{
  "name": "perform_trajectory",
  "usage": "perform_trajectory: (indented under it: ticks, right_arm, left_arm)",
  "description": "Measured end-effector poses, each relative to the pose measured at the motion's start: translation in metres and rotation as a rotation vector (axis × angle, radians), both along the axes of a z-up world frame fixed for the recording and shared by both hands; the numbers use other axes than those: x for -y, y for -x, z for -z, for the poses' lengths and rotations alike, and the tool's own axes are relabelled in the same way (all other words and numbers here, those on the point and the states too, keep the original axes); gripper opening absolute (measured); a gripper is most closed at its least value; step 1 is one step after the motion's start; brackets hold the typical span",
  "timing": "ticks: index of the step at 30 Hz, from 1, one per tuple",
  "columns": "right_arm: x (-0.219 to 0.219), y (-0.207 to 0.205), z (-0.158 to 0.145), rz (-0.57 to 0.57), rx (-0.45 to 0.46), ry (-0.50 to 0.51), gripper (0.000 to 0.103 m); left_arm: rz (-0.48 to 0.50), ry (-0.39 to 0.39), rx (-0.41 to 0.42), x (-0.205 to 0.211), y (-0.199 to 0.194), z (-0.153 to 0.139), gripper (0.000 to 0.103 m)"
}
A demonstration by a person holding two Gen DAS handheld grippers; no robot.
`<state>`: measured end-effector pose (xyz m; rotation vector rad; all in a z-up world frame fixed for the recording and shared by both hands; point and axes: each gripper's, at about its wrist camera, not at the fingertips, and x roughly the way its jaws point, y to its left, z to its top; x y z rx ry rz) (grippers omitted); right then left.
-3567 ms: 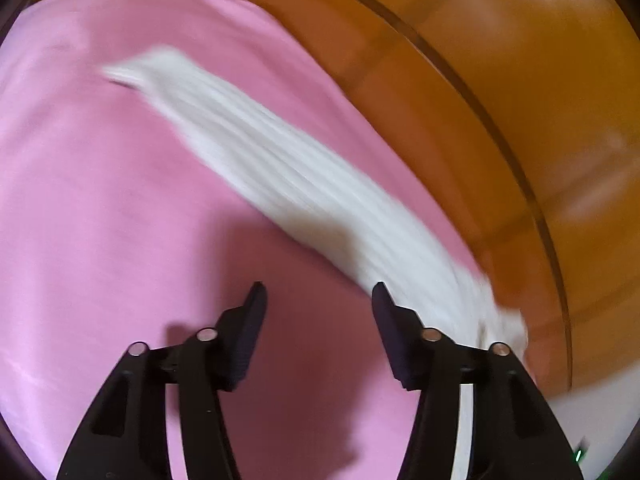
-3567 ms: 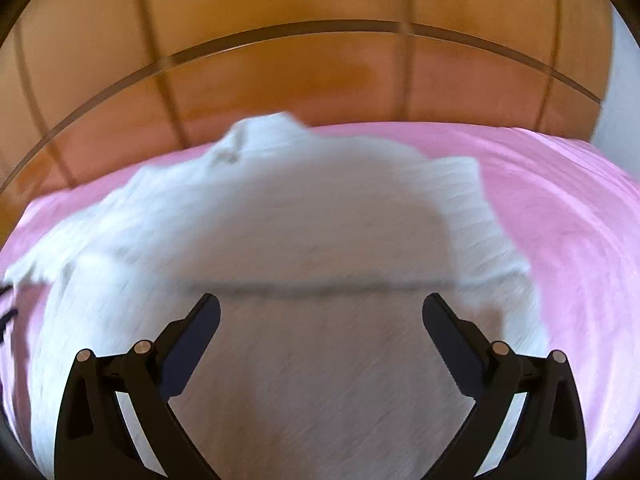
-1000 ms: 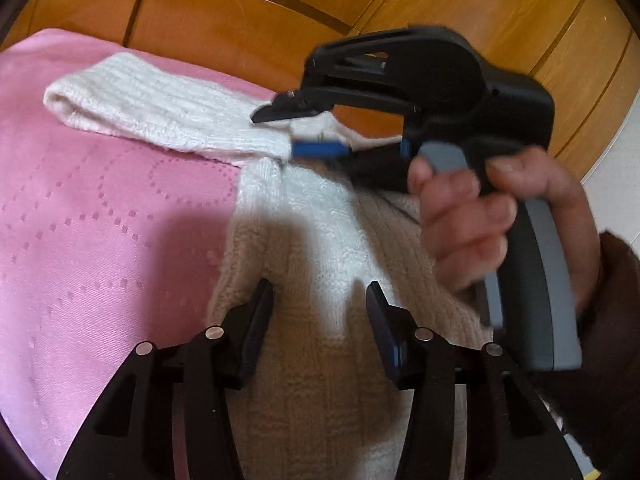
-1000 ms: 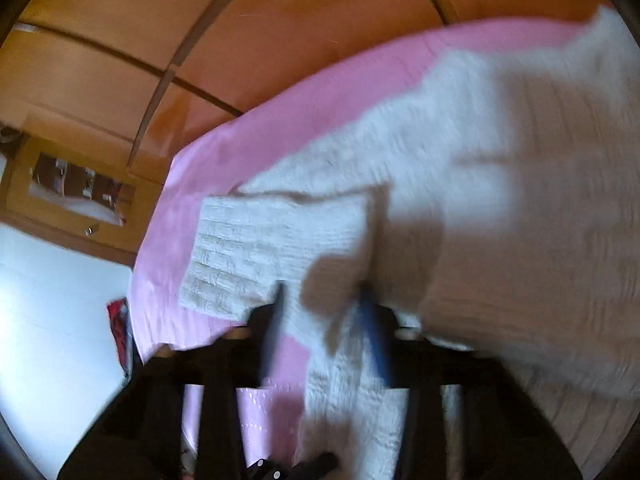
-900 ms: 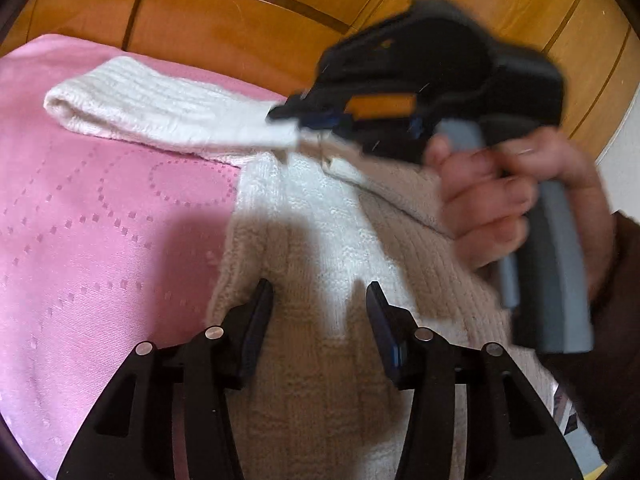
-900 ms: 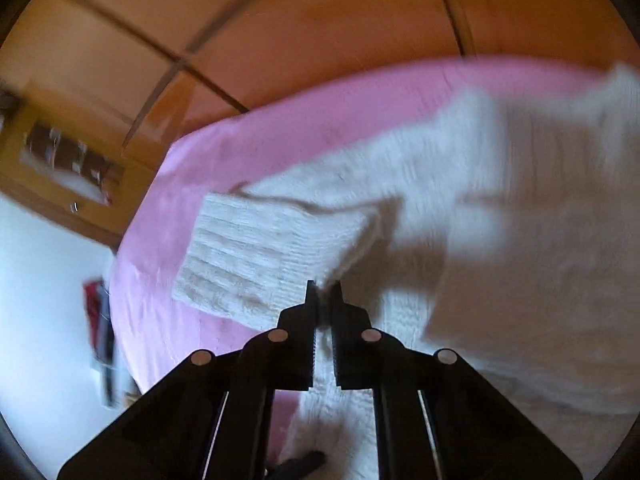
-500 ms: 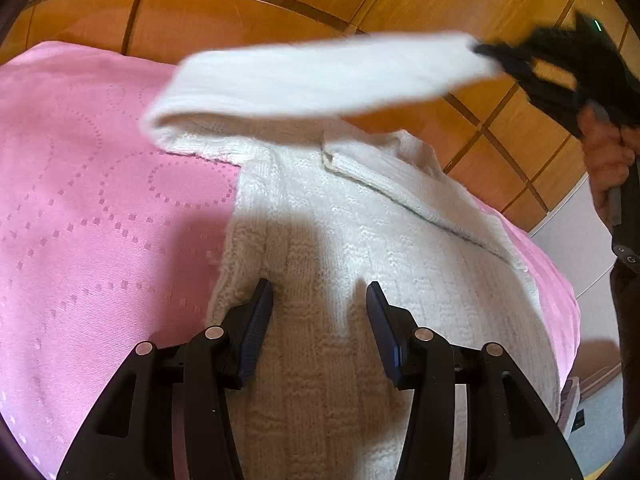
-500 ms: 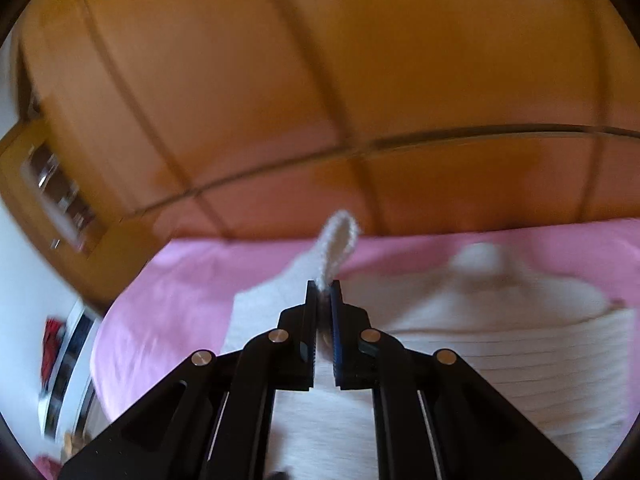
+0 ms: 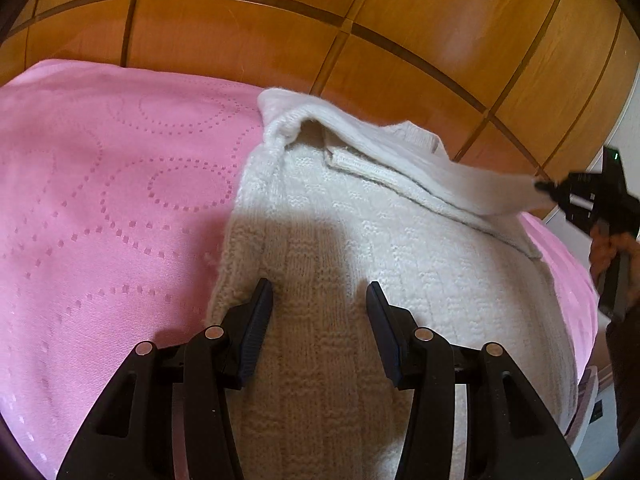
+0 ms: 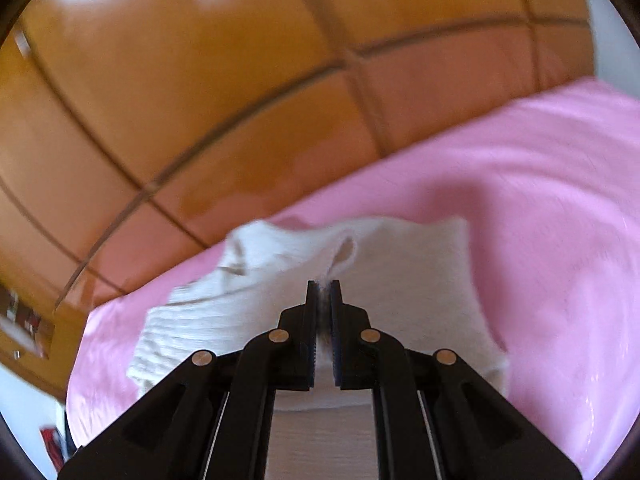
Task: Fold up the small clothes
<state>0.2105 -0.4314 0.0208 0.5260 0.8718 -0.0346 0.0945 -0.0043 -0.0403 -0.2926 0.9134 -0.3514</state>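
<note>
A cream knitted sweater (image 9: 360,264) lies spread on a pink bedcover (image 9: 100,208), its far edge near the wooden panelled headboard (image 9: 280,28). The left claw (image 9: 319,308) hangs over the near part of the sweater with its jaws spread and nothing pinched between them. The right claw (image 10: 324,290), held in a person's hand (image 9: 612,252) at the right of the scene, is pressed together on the end of the sweater's sleeve (image 9: 460,180), which stretches across the sweater's far part from its left shoulder to the right.
</note>
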Motion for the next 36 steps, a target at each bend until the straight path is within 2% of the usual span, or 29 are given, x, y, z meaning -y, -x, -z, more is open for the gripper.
perform_trajectory:
  ticks: [3,5,6,8,9,10,15,16,18,20,22,23,24,25,27,30,32,35,36]
  right_arm:
    - [0.017,0.003,0.028,0.043,-0.063,-0.007,0.005]
    - [0.032,0.009,0.043,0.069,-0.097,-0.019,0.005]
    - [0.034,0.008,0.048,0.077,-0.108,-0.033,0.005]
    - [0.035,0.008,0.057,0.089,-0.113,-0.061,0.005]
    - [0.037,0.007,0.06,0.093,-0.111,-0.071,0.005]
    - [0.037,0.007,0.06,0.097,-0.109,-0.077,0.005]
    - [0.033,0.005,0.059,0.081,-0.112,-0.056,0.005]
    - [0.033,0.004,0.058,0.077,-0.113,-0.05,0.005]
    - [0.032,0.005,0.055,0.073,-0.112,-0.045,0.005]
    - [0.032,0.007,0.048,0.072,-0.098,-0.037,0.005]
    - [0.031,0.009,0.046,0.069,-0.096,-0.003,0.005]
    - [0.029,0.009,0.048,0.065,-0.104,0.009,0.005]
    - [0.028,0.009,0.051,0.061,-0.11,0.02,0.005]
    - [0.027,0.009,0.055,0.059,-0.111,0.038,0.005]
    - [0.026,0.009,0.058,0.063,-0.108,0.042,0.005]
    - [0.028,0.008,0.054,0.074,-0.099,0.021,0.007]
    - [0.029,0.01,0.045,0.088,-0.089,0.032,0.015]
    - [0.028,0.015,0.027,0.119,-0.037,0.069,0.047]
    - [0.026,0.017,0.02,0.125,-0.017,0.086,0.053]
  left_arm:
    - [0.0,-0.028,-0.015,0.003,-0.004,-0.003,0.048]
    - [0.01,-0.027,-0.058,0.006,-0.008,-0.01,0.053]
    - [0.017,0.017,-0.076,0.005,-0.012,-0.014,0.06]
    - [-0.004,0.164,-0.113,-0.003,-0.028,-0.019,0.062]
    - [-0.015,0.222,-0.129,-0.006,-0.037,-0.021,0.067]
    - [-0.028,0.247,-0.136,-0.007,-0.043,-0.021,0.07]
    - [-0.116,0.344,-0.151,-0.01,-0.099,-0.024,0.07]
    - [-0.127,0.373,-0.166,-0.009,-0.114,-0.021,0.073]
    - [-0.175,0.368,-0.178,-0.01,-0.133,-0.017,0.074]
    - [-0.273,0.357,-0.162,-0.024,-0.146,-0.012,0.074]
    - [-0.37,0.348,-0.176,-0.041,-0.148,-0.005,0.074]
    - [-0.385,0.348,-0.2,-0.048,-0.145,0.002,0.074]
    - [-0.378,0.334,-0.228,-0.051,-0.143,0.009,0.074]
    - [-0.36,0.304,-0.242,-0.052,-0.139,0.014,0.065]
    - [-0.291,0.221,-0.221,-0.05,-0.128,0.01,0.063]
    - [-0.294,0.225,-0.197,-0.056,-0.116,-0.003,0.063]
    - [-0.283,0.218,-0.17,-0.058,-0.117,-0.015,0.063]
    - [-0.257,0.196,-0.162,-0.052,-0.129,-0.025,0.064]
    - [-0.258,0.193,-0.159,-0.05,-0.132,-0.029,0.068]
